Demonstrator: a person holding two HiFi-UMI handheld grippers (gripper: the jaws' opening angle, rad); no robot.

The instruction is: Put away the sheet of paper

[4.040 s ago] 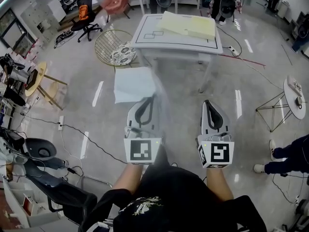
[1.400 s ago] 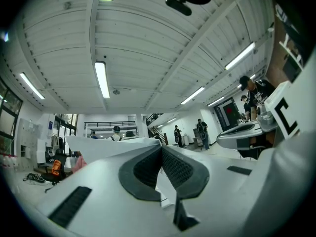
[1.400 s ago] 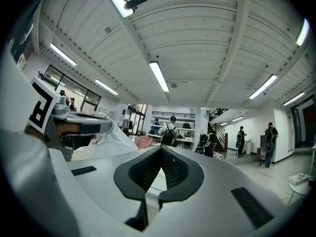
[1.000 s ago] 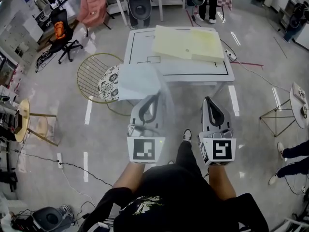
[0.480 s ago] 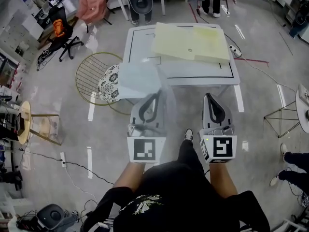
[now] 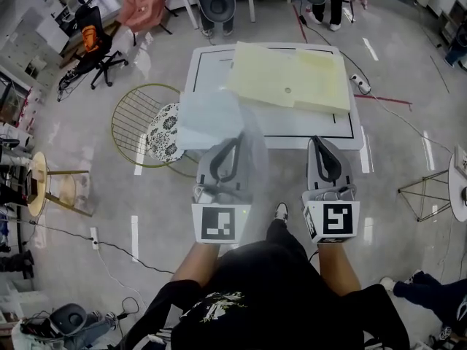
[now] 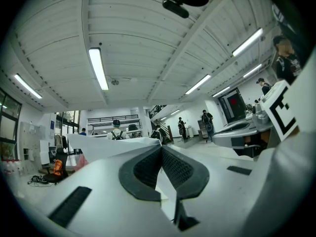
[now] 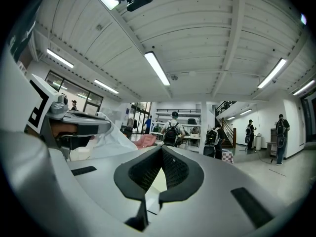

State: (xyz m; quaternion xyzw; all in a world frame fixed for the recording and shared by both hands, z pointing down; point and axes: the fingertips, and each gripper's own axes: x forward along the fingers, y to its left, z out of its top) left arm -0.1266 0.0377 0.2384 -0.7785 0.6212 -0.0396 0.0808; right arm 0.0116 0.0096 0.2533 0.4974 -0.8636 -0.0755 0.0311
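The sheet [image 6: 208, 119] is pinched by the left gripper [image 6: 235, 143] and held at the near left corner of the counter [image 6: 211, 64], now brought closer than a second ago, while the right gripper [image 6: 317, 141] is pressed together, empty, so placing is judged near.

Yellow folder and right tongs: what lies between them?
Head view shows only bare white table, with its black outline, between the yellow folder and right tongs.
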